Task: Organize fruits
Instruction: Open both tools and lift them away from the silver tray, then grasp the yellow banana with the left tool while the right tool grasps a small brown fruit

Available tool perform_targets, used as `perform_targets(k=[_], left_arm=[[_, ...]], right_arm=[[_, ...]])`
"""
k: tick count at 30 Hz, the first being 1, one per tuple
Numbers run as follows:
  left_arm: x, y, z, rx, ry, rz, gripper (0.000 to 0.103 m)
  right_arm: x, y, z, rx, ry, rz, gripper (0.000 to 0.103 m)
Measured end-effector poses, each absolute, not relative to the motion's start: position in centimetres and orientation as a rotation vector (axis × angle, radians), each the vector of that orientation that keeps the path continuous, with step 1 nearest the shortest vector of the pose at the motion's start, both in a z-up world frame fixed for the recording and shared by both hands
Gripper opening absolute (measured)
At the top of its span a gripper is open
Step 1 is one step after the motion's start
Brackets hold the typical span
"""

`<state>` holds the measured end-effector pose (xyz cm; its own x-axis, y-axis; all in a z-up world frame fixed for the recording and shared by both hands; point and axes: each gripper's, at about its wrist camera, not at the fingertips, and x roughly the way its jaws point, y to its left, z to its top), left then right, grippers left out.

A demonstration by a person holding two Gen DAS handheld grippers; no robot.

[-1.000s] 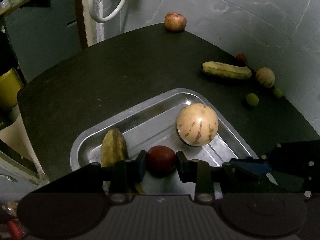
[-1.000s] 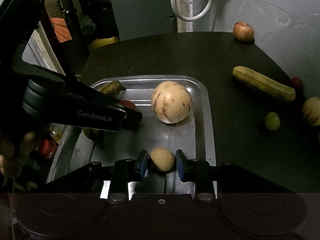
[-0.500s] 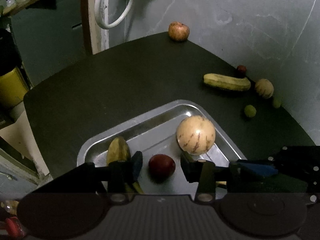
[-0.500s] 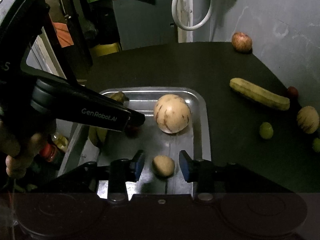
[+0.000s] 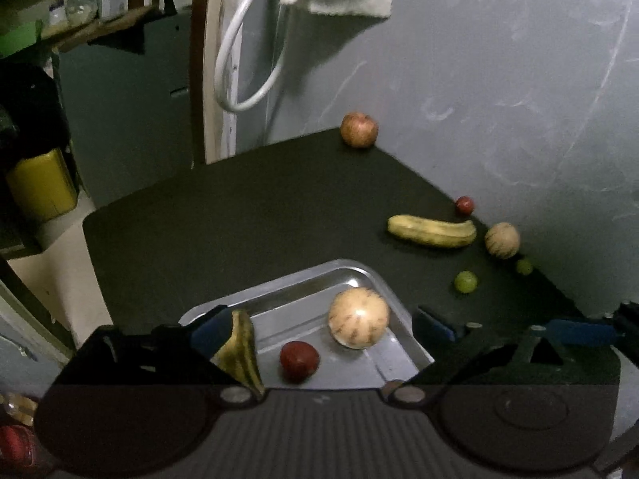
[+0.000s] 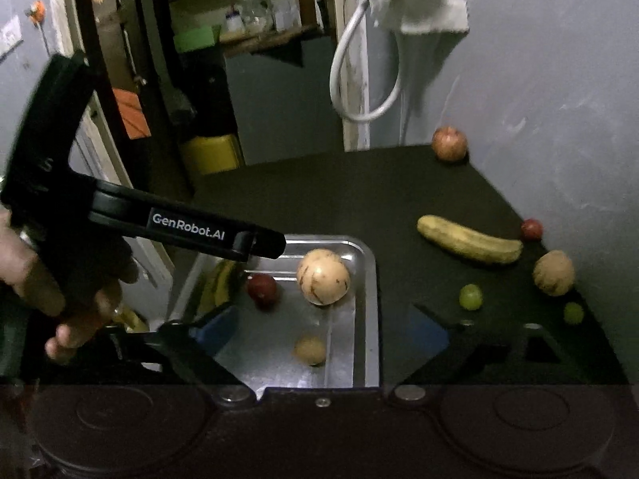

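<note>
Two handheld grippers are hovering over a metal tray point(image 6: 365, 279) on a dark table point(image 5: 239, 215). The left gripper point(image 5: 319, 329) is holding its jaws spread wide and gripping nothing; below it in the tray are lying a pale striped melon point(image 5: 358, 317), a dark red plum point(image 5: 298, 360) at the melon's 7 o'clock, and a banana point(image 5: 239, 349) near the tray's 9 o'clock side. The right gripper point(image 6: 319, 333) is likewise holding its jaws wide apart and empty, with a small brown fruit point(image 6: 310, 350) sitting loose on the tray floor between its fingers, at 6 o'clock from the melon. In the right wrist view a hand point(image 6: 48, 287) is gripping the black handle of the left gripper at 9 o'clock.

Outside the tray, more fruit is sitting on the table toward 2 and 3 o'clock: a second banana point(image 5: 432, 232), a small red fruit point(image 5: 465, 204) just beyond its far tip, a smaller striped melon point(image 5: 502, 240) near the wall, and two green grapes point(image 5: 465, 282), one of them close against the wall. An apple point(image 5: 359, 129) is resting at the table's far corner, at 12 o'clock. A white cable point(image 5: 239, 64) is hanging looped on the wall behind.
</note>
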<state>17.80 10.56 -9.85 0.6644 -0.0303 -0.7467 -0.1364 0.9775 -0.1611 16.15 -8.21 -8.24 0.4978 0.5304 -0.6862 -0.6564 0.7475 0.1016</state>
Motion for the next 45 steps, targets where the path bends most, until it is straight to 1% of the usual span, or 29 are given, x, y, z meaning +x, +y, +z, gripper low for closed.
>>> perform_targets(k=[6, 16, 23, 33, 45], left_arm=[[14.8, 7.6, -7.7, -0.209, 0.8, 0.053, 0.102], [10.2, 2.3, -5.9, -0.228, 0.795, 0.044, 0.102], [8.5, -0.2, -4.0, -0.218, 0.758, 0.029, 0.102], [7.2, -0.1, -2.6, -0.215, 0.734, 0.087, 0.103], [8.7, 0.7, -2.9, -0.189, 0.767, 0.051, 0.103]], right_arm=[[12.9, -12.8, -5.9, -0.15, 0.732, 0.717, 0.102], [8.6, -19.3, -4.6, -0.118, 0.712, 0.711, 0.102], [7.7, -21.6, -3.9, -0.089, 0.682, 0.728, 0.102], [8.0, -22.4, -3.5, -0.071, 0.655, 0.762, 0.102], [8.9, -22.2, -4.7, -0.022, 0.707, 0.723, 0.102]])
